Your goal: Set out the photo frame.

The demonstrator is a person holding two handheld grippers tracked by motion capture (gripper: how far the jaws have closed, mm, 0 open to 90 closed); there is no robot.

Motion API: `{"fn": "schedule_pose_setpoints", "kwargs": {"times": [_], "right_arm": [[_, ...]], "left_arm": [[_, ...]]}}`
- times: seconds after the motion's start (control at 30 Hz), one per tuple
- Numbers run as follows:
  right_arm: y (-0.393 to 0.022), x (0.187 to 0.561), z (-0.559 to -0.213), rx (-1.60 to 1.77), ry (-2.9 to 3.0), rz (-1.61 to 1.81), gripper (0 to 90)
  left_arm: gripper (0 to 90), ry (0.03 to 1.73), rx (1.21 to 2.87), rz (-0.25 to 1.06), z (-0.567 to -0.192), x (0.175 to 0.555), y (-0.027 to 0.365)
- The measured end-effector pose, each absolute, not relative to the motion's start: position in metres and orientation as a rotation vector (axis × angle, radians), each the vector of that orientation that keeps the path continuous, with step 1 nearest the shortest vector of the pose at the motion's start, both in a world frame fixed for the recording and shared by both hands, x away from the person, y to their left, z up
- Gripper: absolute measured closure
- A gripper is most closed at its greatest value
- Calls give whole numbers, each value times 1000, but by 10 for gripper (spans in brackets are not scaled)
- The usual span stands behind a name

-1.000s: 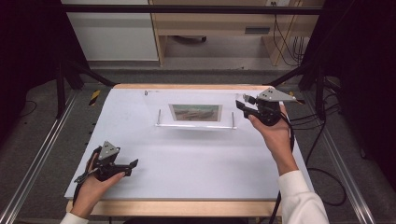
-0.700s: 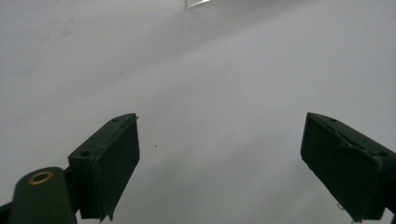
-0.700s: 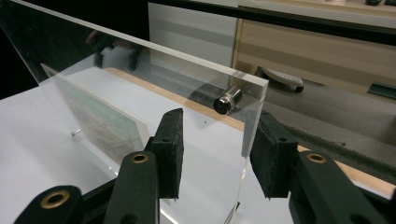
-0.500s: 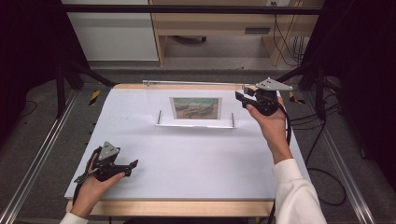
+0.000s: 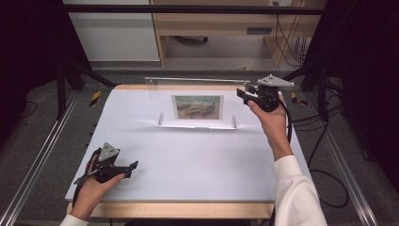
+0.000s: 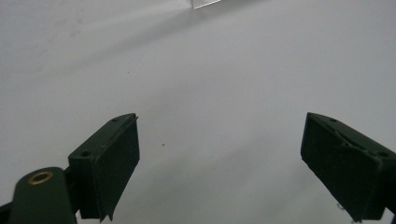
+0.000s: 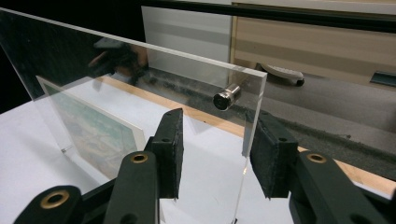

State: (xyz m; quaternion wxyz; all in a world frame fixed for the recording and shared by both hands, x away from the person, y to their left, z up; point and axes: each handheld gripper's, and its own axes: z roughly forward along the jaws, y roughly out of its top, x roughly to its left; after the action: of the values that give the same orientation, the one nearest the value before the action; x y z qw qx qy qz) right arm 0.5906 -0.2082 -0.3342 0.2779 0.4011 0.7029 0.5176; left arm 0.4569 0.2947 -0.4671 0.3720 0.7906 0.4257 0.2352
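Observation:
A clear acrylic picture frame (image 5: 197,92) stands upright on its lower edge near the far middle of the white table (image 5: 202,160), with a painted landscape print (image 5: 196,107) inside it. My right gripper (image 5: 243,94) is shut on the frame's upper right corner. In the right gripper view the plate's edge (image 7: 254,112) with a metal standoff bolt (image 7: 226,98) sits between the two pads of that gripper (image 7: 217,154). My left gripper (image 5: 134,165) rests at the near left of the table, open and with nothing in it. Bare white surface lies between the jaws of the left gripper (image 6: 219,163).
Two small metal standoffs (image 5: 161,117) (image 5: 234,121) show at the frame's base. A yellow and black tool (image 5: 95,97) lies on the floor off the table's far left corner. Cables (image 5: 324,179) run over the floor at the right. A wooden shelf unit (image 5: 216,28) stands behind.
The right gripper has swung the frame up from lying nearly flat to standing upright, moving toward the far side. The left gripper has stayed where it was.

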Motion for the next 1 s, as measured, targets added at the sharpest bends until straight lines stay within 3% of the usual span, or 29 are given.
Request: {"fn": "schedule_pose_setpoints", "kwargs": {"times": [0.6, 1.0], "right_arm": [[-208, 604, -334, 1146, 1875, 1414, 565], [-205, 606, -335, 1166, 1870, 1414, 443]], "left_arm": [[117, 1088, 2035, 596, -467, 457, 296], [114, 1095, 2034, 597, -467, 457, 296]]}}
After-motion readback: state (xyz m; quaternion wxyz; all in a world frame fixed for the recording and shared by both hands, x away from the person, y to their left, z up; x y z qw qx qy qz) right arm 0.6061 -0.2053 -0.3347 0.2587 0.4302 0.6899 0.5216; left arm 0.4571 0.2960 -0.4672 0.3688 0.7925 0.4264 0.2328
